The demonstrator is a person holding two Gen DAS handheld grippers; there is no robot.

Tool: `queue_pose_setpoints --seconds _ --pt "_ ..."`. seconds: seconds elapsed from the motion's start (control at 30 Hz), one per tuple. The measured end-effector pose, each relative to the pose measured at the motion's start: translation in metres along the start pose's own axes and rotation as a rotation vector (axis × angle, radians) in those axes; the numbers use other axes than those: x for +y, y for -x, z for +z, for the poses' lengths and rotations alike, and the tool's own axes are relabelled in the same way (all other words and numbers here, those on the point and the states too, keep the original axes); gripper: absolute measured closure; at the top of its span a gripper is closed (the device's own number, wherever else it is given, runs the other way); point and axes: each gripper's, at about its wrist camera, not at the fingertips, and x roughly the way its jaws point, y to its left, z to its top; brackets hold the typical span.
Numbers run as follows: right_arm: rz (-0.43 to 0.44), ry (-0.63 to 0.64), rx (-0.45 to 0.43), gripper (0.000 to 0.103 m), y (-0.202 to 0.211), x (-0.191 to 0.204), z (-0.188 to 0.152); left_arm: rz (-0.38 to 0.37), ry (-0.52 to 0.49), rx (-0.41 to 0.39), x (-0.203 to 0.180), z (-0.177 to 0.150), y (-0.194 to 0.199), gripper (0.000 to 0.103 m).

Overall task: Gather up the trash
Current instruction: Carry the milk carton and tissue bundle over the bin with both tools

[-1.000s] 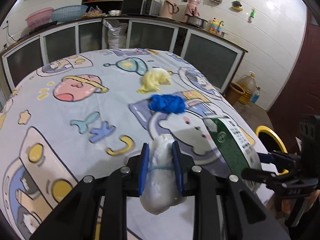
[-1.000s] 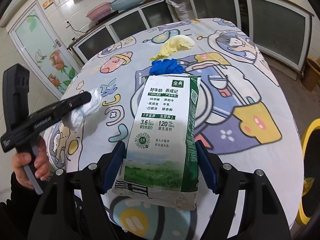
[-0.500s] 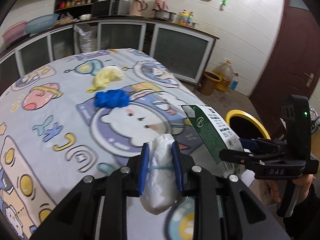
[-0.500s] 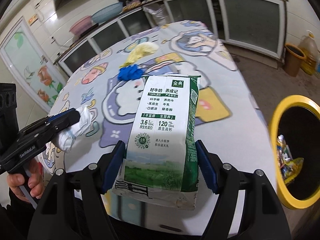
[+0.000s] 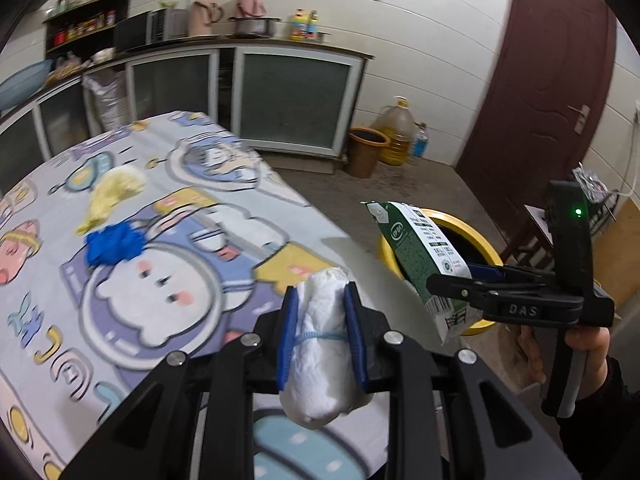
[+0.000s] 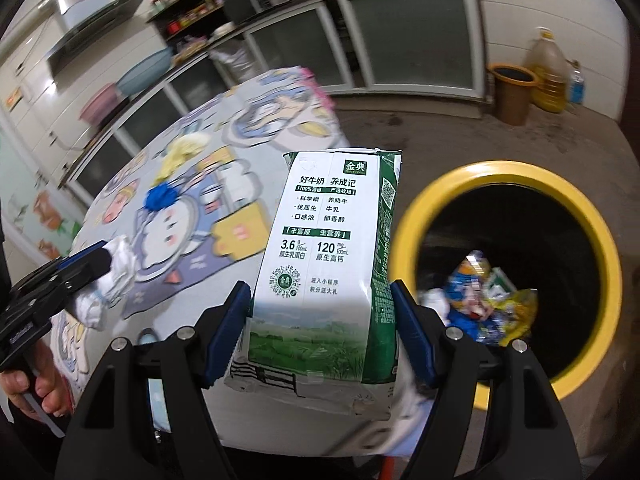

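Note:
My left gripper (image 5: 322, 340) is shut on a white crumpled wad (image 5: 324, 344) tied with a thin blue band, held over the table's right edge. My right gripper (image 6: 320, 332) is shut on a green and white milk carton (image 6: 332, 256), upright, beside the yellow-rimmed bin (image 6: 600, 248). In the left wrist view the carton (image 5: 424, 256) hangs in front of the bin (image 5: 486, 240), held by the right gripper (image 5: 464, 280). The left gripper (image 6: 104, 264) with the wad (image 6: 108, 284) shows at the left of the right wrist view. A blue wad (image 5: 112, 242) and a yellow wad (image 5: 116, 194) lie on the table.
The round table (image 5: 172, 216) wears a cartoon-print cloth. The bin holds colourful wrappers (image 6: 480, 300). A brown bucket (image 5: 366, 150) and an oil jug (image 5: 398, 130) stand by the cabinets. A dark red door (image 5: 552, 100) is at the right.
Both grippers have swung right, off the table's middle toward the yellow bin, each keeping its load. The bin now fills the right of the right wrist view.

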Motion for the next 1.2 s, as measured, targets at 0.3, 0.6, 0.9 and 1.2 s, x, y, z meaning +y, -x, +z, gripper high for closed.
queue_pose_setpoints --seconds 0.3,0.6,0.9,1.2 --pt "-0.089 -0.096 -0.048 0.035 0.02 -0.062 0.003 -0.075 -0.095 0.023 -0.057 0.031 -0.046 0.081" --pt "-0.17 -0.175 -0.064 0.035 0.026 -0.112 0.001 -0.132 -0.169 0.047 -0.104 0.049 -0.088 0.081" --pt "-0.228 -0.225 -0.052 0.035 0.021 -0.142 -0.007 -0.164 -0.204 0.072 -0.133 0.055 -0.119 0.081" --pt "-0.25 -0.242 -0.035 0.035 0.015 -0.155 -0.011 -0.174 -0.209 0.089 -0.148 0.057 -0.139 0.081"
